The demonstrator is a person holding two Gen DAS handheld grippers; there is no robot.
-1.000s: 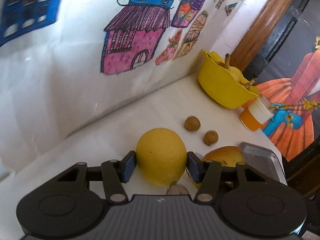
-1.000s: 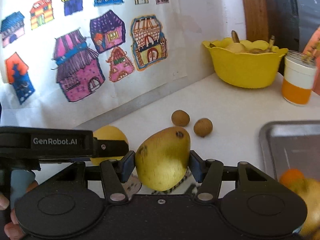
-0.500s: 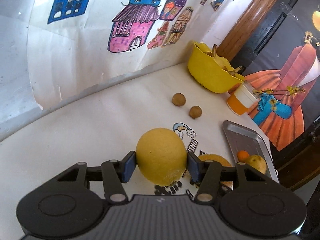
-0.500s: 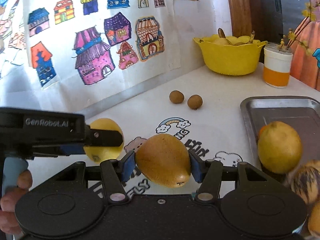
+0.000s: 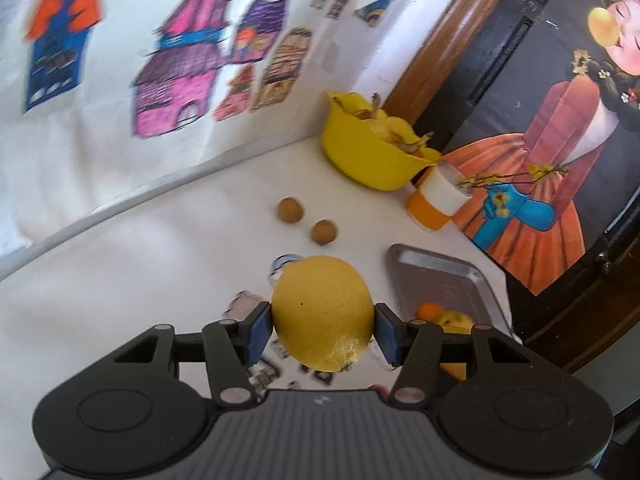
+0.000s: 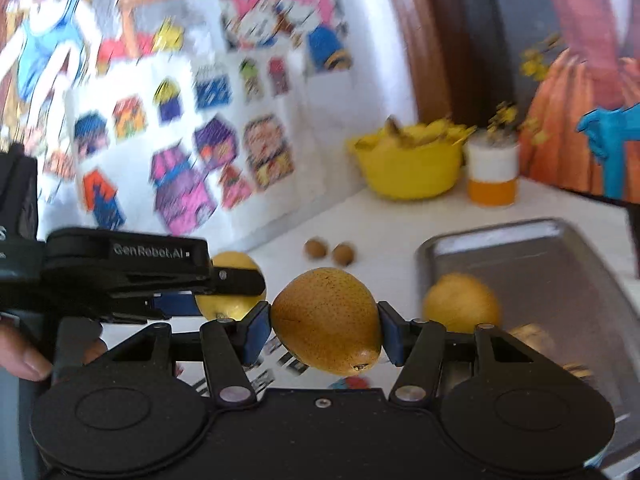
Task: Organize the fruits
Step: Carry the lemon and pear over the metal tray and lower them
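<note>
Left tongs and right tongs each clamp fruit.

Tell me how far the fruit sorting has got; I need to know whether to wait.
Partly done. A few fruits already lie in the metal tray, among them a yellow fruit. In hand: the left gripper clamps a lemon, the right gripper a brownish pear, both above the table. Left: two small brown fruits on the tabletop.

Two wrist fisheyes, close, angled down over table, sharing bowl and seemingly tray
</note>
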